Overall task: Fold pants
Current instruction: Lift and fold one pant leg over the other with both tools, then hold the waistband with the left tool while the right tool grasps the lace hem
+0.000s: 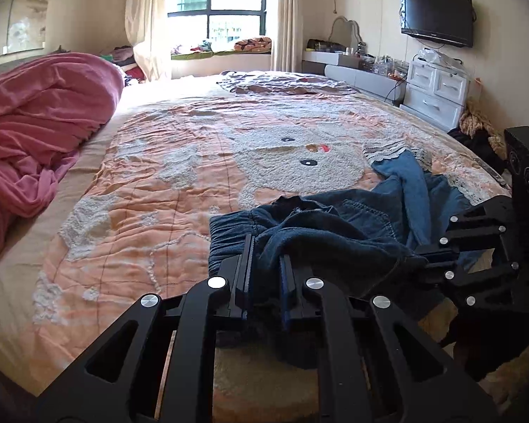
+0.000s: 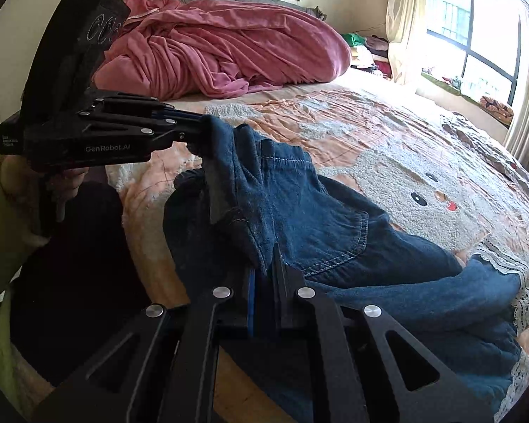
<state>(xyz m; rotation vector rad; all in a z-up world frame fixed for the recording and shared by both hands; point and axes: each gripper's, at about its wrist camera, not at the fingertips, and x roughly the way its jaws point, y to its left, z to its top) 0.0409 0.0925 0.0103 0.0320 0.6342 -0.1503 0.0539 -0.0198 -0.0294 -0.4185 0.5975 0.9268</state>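
Pinching pants (image 2: 299, 218) waistband: left hand-held gripper (image 1: 266, 264), right hand-held gripper (image 2: 264, 268).

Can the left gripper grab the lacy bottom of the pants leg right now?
Probably not yet. The left gripper is shut on the pants near the waistband, so it is busy. The lacy hem lies farther off on the bedspread, with nothing covering it.

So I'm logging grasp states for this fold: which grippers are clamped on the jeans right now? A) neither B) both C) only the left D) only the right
B: the left gripper and the right gripper are each shut on the waist end of the jeans, holding it raised off the bedspread.
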